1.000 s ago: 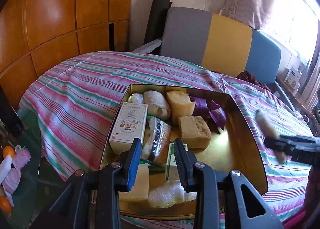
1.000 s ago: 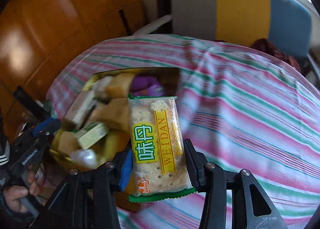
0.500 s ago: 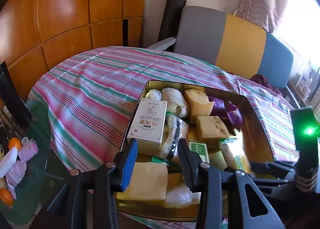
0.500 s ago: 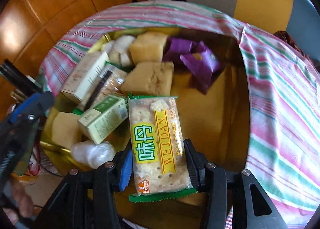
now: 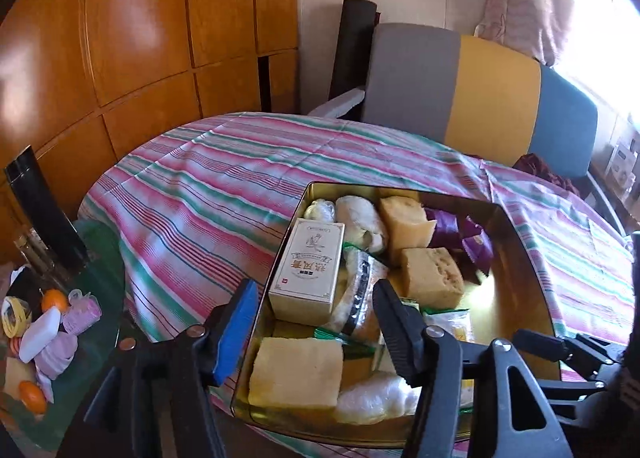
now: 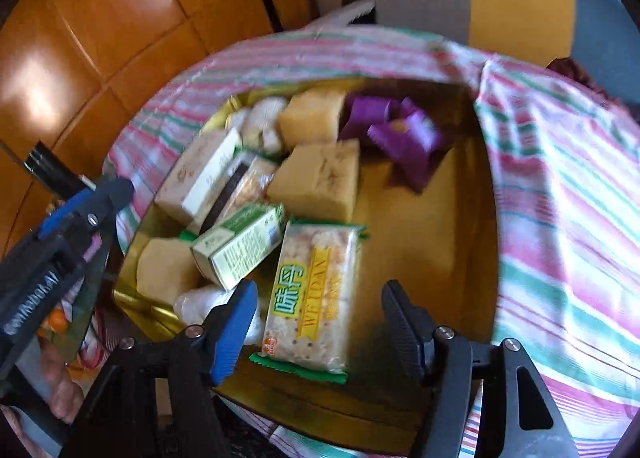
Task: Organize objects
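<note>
Right gripper [image 6: 316, 322] opening, pads clear of the cracker packet [image 6: 312, 294], now lying flat in the gold tin [image 6: 472, 218] beside the small green box [image 6: 240, 244]. Left gripper [image 5: 316, 322] opening too, nothing between its jaws, hovering over the tin's near edge.

Tin tray [image 6: 472, 218] — glossy gold metal; tablecloth [image 5: 208, 194] — striped woven cloth; cracker packet [image 6: 312, 298] was shiny plastic film.
</note>
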Demonstrator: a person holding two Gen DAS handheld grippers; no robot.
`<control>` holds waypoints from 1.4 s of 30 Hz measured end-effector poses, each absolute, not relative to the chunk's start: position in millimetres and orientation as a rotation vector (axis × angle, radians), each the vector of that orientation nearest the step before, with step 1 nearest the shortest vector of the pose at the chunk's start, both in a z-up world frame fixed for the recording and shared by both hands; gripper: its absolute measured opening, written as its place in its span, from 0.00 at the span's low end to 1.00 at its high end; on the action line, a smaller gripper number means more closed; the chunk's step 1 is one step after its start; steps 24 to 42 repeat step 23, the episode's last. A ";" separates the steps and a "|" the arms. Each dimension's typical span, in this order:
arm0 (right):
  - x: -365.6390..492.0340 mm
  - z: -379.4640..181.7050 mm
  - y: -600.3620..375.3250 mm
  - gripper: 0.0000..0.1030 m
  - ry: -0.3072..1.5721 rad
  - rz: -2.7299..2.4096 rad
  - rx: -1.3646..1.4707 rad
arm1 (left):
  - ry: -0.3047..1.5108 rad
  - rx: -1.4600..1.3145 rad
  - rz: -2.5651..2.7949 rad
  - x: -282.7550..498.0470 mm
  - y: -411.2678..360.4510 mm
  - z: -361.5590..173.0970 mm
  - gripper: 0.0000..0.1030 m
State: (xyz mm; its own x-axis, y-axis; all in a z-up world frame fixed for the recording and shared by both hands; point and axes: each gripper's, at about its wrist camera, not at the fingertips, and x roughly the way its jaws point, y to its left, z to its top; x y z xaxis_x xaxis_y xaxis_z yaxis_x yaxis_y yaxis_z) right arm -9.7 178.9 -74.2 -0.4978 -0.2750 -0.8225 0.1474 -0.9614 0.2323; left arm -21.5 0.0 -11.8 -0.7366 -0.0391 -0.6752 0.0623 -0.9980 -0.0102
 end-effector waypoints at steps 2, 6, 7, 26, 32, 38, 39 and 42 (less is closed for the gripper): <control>-1.4 -64.0 183.2 0.66 -0.184 -2.568 1.366 | 0.060 1.106 -2.884 -17.9 1.1 -9.0 0.59; 9.0 -45.1 187.8 0.73 -0.149 -2.667 1.279 | 0.029 1.089 -2.897 -11.7 9.1 -5.7 0.59; 12.1 -41.3 189.1 0.74 -0.142 -2.689 1.258 | 0.032 1.099 -2.905 -11.1 10.6 -5.7 0.59; 19.7 -20.3 195.2 0.81 -0.106 -2.847 1.141 | 0.023 1.054 -2.993 1.7 23.5 -2.5 0.57; 19.7 -20.3 195.2 0.81 -0.106 -2.847 1.141 | 0.023 1.054 -2.993 1.7 23.5 -2.5 0.57; 19.7 -20.3 195.2 0.81 -0.106 -2.847 1.141 | 0.023 1.054 -2.993 1.7 23.5 -2.5 0.57; 19.7 -20.3 195.2 0.81 -0.106 -2.847 1.141 | 0.023 1.054 -2.993 1.7 23.5 -2.5 0.57; 19.7 -20.3 195.2 0.81 -0.106 -2.847 1.141 | 0.023 1.054 -2.993 1.7 23.5 -2.5 0.57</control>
